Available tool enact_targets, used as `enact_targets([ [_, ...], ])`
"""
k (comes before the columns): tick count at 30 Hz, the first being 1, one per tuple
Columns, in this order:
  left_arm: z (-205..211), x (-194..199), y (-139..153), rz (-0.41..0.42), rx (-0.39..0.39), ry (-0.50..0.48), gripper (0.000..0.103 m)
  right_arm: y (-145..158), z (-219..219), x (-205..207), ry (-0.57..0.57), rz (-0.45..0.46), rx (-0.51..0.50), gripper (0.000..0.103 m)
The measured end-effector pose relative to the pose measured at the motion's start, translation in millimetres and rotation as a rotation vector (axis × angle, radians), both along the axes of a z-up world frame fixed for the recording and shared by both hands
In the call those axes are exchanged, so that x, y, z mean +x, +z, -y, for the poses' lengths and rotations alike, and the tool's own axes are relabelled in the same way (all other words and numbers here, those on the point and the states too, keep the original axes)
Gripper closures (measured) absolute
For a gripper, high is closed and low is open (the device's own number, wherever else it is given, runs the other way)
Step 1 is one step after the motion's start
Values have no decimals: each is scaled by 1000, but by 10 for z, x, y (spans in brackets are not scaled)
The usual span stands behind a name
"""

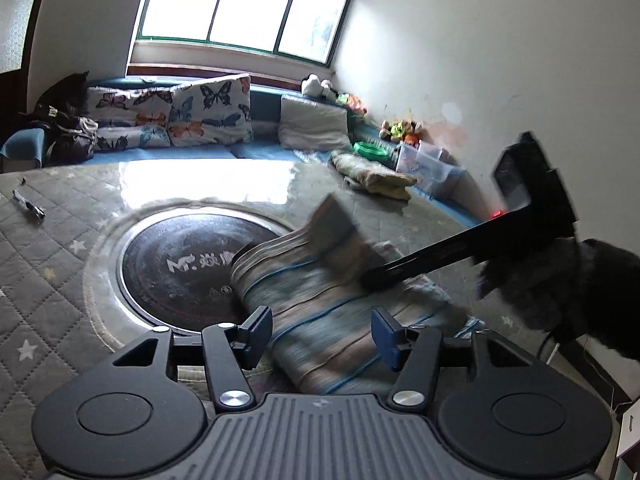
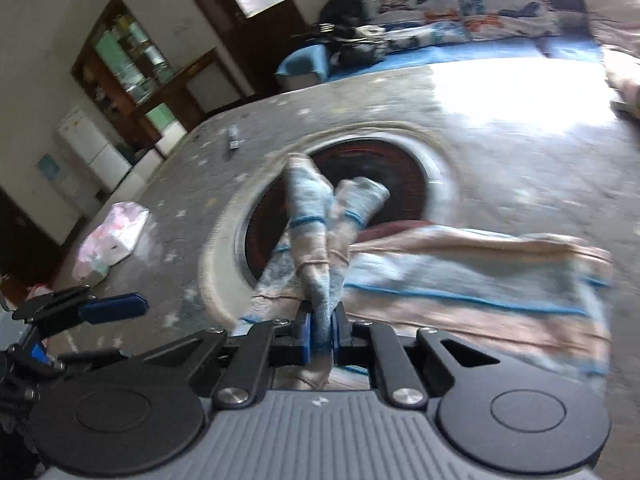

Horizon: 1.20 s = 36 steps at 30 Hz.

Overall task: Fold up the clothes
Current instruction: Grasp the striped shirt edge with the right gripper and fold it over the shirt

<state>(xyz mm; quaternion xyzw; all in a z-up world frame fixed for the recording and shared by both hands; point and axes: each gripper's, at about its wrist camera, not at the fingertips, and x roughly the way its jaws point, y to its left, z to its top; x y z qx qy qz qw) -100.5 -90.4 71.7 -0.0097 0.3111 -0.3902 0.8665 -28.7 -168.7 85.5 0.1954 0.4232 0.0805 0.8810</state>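
Quilted grey worktop with round dark inset; striped cloth lying partly over it. Left hand-held gripper tilted downward, jaws apart astride the cloth. Right hand-held gripper angled steeply down, clamped on a bunched fold.

Both wrist views look down close at the striped cloth from opposite sides.

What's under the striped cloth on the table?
The striped cloth lies across the quilted table cover and overlaps the edge of the dark round plate set into the table. What lies beneath the rest of the cloth is covered.
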Motion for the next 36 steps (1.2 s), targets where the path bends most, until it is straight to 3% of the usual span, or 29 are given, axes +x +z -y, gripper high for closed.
enact_targets([
  [7, 325, 116, -152, -36, 55, -31, 45, 18, 525, -308, -99, 7, -29, 94],
  [14, 622, 189, -265, -61, 102, -54, 45, -177, 780, -465, -157, 6, 9, 94],
  [25, 788, 203, -334, -73, 145, -77, 45, 102, 958, -598, -189, 151, 14, 94],
  [32, 855, 212, -359, -71, 160, -101, 45, -281, 1140, -657, -266, 64, 68, 94],
  [36, 948, 218, -337, -57, 168, -123, 45, -421, 1227, -726, -311, 44, 85, 86],
])
